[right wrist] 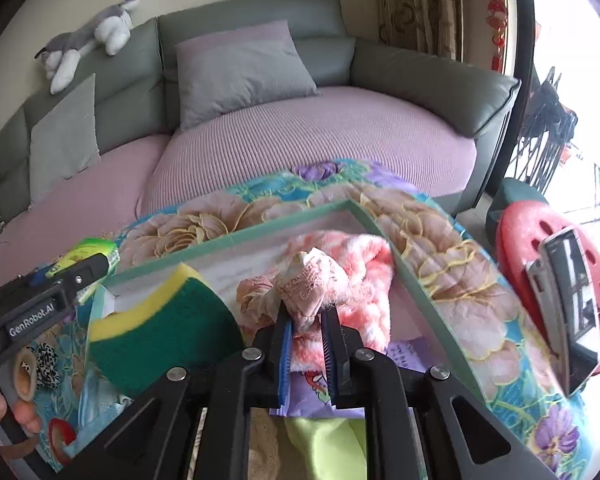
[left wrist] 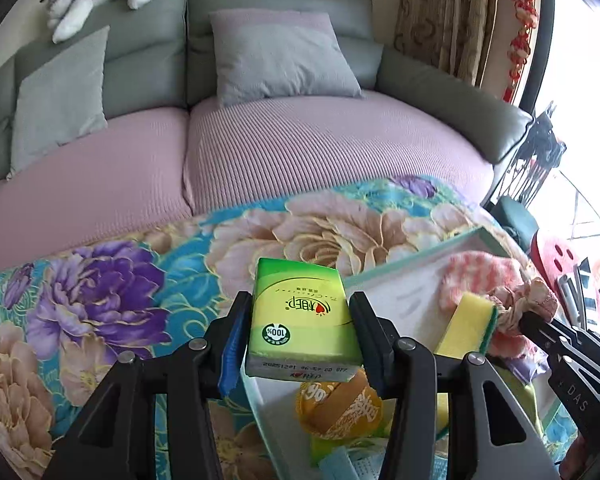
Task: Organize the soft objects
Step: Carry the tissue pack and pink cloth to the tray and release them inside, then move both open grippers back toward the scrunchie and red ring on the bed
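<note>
- Left wrist view: my left gripper (left wrist: 302, 320) pinches a green tissue pack (left wrist: 302, 322) by its two sides, held up over the near-left corner of the green-rimmed box (left wrist: 416, 250).
- Right wrist view: my right gripper (right wrist: 306, 330) squeezes a pink lace cloth (right wrist: 306, 288) above the box (right wrist: 260, 228).
- A yellow-and-green sponge (right wrist: 160, 340) leans at the box's left edge, on the flowered blanket (right wrist: 452, 264).

Each camera sits just behind its own claw and looks forward and steeply down along the fingers. The left view rides close above the floral-covered worktop (left wrist: 112, 280), the left claw (left wrist: 300, 320) low in frame; the right view hovers close over the green-rimmed tray (right wrist: 236, 236) ahead of the right claw (right wrist: 306, 344). Both share the tray, the grey sofa (left wrist: 276, 4) beyond, and probably the same window, which is glared out.
</note>
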A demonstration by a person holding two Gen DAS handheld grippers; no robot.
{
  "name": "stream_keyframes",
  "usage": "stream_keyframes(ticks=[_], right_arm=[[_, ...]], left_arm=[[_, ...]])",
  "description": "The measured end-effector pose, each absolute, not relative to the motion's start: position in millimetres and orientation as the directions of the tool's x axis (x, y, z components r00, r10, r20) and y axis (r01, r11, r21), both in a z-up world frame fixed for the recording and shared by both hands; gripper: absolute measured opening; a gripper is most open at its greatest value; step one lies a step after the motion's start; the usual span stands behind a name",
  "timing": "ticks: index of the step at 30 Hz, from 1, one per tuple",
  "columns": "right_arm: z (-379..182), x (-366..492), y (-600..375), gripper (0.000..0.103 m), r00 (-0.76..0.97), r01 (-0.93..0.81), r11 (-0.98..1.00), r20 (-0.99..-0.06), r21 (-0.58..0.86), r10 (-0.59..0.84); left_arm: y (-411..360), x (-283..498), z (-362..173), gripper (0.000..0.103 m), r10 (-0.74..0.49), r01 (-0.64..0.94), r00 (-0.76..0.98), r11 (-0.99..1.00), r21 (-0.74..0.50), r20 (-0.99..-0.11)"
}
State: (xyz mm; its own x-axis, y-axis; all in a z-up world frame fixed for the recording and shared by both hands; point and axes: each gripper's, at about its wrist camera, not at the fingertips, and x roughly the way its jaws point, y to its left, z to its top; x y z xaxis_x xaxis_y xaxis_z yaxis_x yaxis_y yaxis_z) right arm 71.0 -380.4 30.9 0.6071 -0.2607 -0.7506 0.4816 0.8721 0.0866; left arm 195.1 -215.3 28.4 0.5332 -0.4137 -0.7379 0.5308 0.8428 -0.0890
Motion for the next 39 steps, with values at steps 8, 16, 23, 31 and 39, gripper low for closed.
stream_keyframes(ticks=[8,16,23,31,39], right_arm=[[16.0,77.5,-382.7,0.014,0.578,0.48,0.872,-0.783,0.097,-0.23],[15.2,80.4,-379.3,0.015,0.558,0.473,0.878,-0.796,0.073,-0.235],[24.2,74.6,-377.0,0.038,0.54,0.476,0.878,-0.803,0.045,-0.252],[30.8,68.4,-368.9,0.061,0.524,0.479,0.878,-0.807,0.016,-0.272],[34.3,61.1,-359.9,0.096,0.512,0.499,0.866,-0.822,0.047,-0.251]], left_arm=[[-214.8,203.5,1.6,0.051,-0.398,0.504,0.457,0.853,-0.136,-0.795],[-208.1,203.2,2.0,0.061,-0.393,0.485,0.436,0.86,-0.156,-0.81],[-191.0,191.4,31.7,0.08,-0.393,0.46,0.488,0.874,-0.153,-0.78],[-143.5,159.6,46.4,0.094,-0.307,0.349,0.59,0.931,-0.107,-0.747],[-98.0,134.0,29.2,0.095,-0.221,0.228,0.609,0.969,-0.098,-0.762]])
